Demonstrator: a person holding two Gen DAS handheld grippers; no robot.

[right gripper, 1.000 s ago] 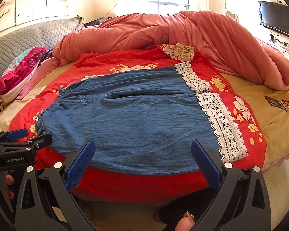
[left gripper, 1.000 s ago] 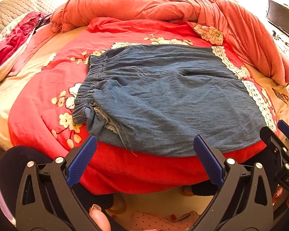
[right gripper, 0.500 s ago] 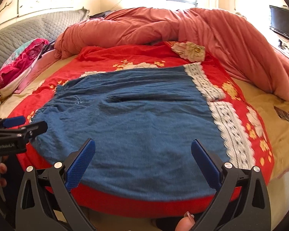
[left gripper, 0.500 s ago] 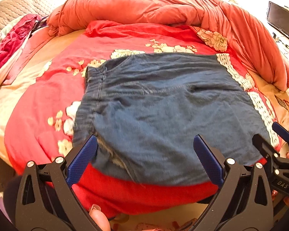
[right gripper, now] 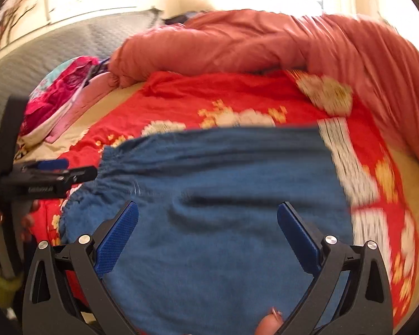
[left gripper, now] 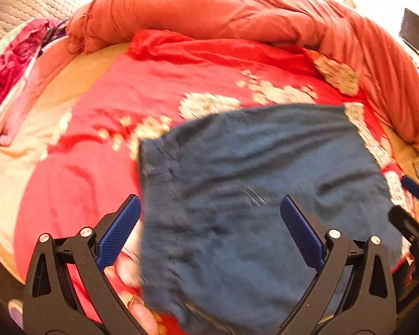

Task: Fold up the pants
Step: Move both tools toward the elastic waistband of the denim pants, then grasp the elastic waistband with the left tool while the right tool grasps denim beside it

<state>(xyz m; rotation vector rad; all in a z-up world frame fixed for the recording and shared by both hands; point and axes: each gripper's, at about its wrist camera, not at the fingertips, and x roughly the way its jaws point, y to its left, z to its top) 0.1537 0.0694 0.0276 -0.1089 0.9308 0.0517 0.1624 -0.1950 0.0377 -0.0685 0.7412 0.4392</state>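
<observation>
Nearest, the left gripper (left gripper: 209,229) and the right gripper (right gripper: 208,233) both stand with jaws spread wide and nothing between them, poised over the near edge of the denim pants (right gripper: 223,209). The pants lie flat on a red floral blanket (left gripper: 97,139), waistband to the left and white lace hem (right gripper: 346,162) to the right. Only the left view shows the waistband end close up; only the right view shows the left gripper from the side, at the waistband, and a window glare beyond. Farther back a salmon quilt (left gripper: 223,14) is heaped along the bed, with a pink bundle (right gripper: 58,89) and grey padded headboard (right gripper: 56,47) far left. Compared with a second ago, both grippers have moved in over the pants, and both views are blurred.
</observation>
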